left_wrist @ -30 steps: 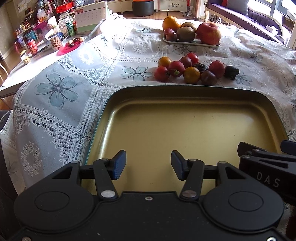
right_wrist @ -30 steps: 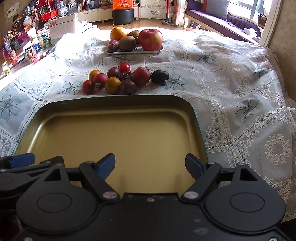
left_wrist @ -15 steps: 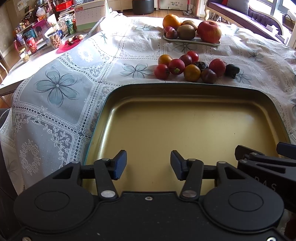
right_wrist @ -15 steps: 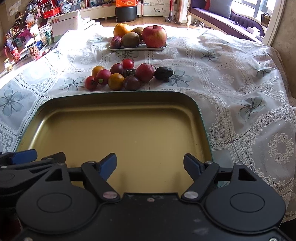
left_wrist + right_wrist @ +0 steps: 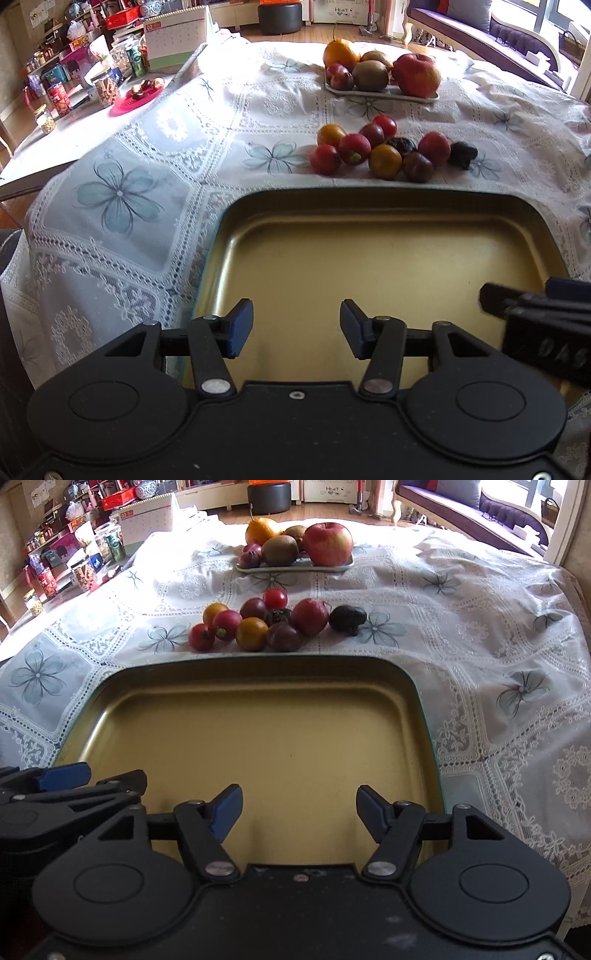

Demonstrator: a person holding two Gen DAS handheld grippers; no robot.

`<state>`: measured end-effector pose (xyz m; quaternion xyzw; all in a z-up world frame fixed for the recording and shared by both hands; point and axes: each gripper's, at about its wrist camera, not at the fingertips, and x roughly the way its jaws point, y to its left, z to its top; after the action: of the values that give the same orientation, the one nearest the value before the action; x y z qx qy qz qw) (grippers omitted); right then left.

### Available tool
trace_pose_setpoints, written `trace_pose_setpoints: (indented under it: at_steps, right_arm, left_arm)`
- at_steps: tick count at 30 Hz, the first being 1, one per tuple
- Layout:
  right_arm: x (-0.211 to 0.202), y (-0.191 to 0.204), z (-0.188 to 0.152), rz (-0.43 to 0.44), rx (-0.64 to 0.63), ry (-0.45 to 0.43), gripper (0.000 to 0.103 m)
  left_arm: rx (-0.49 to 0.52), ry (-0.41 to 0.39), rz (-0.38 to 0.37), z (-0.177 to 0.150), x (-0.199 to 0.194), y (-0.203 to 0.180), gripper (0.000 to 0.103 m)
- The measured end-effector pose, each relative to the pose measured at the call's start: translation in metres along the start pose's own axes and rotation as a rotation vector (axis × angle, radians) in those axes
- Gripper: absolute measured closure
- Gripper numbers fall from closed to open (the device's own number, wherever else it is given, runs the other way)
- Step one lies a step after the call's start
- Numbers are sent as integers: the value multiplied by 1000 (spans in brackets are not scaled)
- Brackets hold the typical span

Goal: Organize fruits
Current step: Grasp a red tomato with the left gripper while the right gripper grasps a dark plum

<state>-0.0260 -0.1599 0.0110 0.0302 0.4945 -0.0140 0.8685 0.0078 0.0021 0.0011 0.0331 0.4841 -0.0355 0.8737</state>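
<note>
A gold metal tray [image 5: 369,214] [image 5: 258,679] lies bare on the lace tablecloth just ahead of both grippers. Beyond its far rim sits a cluster of small fruits [image 5: 384,151] [image 5: 266,624]: red, orange and dark purple ones, with a black wrinkled one at the right end. Farther back a white plate [image 5: 384,95] [image 5: 295,566] carries an apple, kiwis, an orange and a plum. My left gripper [image 5: 296,328] hovers open over the tray's near edge, nothing between its fingers. My right gripper [image 5: 299,812] hangs beside it over the tray, its jaws closing on nothing.
A side table at the far left holds jars, cans, a calendar and a red dish [image 5: 138,96]. The tablecloth [image 5: 498,657] drapes over the right edge. A sofa and a dark stool stand beyond the table.
The right gripper's fingers have come closer together. Both views tipped slightly, so the fruit cluster and plate sit a little higher and nearer than a second ago.
</note>
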Motion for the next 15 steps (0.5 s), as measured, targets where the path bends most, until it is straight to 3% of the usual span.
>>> trace_pose_setpoints:
  at_steps: [7,15]
  right_arm:
    - [-7,-19,36,-25,62,-106,33]
    - [26,-57,92,-47,189,-110,33]
  left_arm:
    - [-6,-29,-2,32,3,13,45]
    - [-12,-13,-44,80,36,18,45]
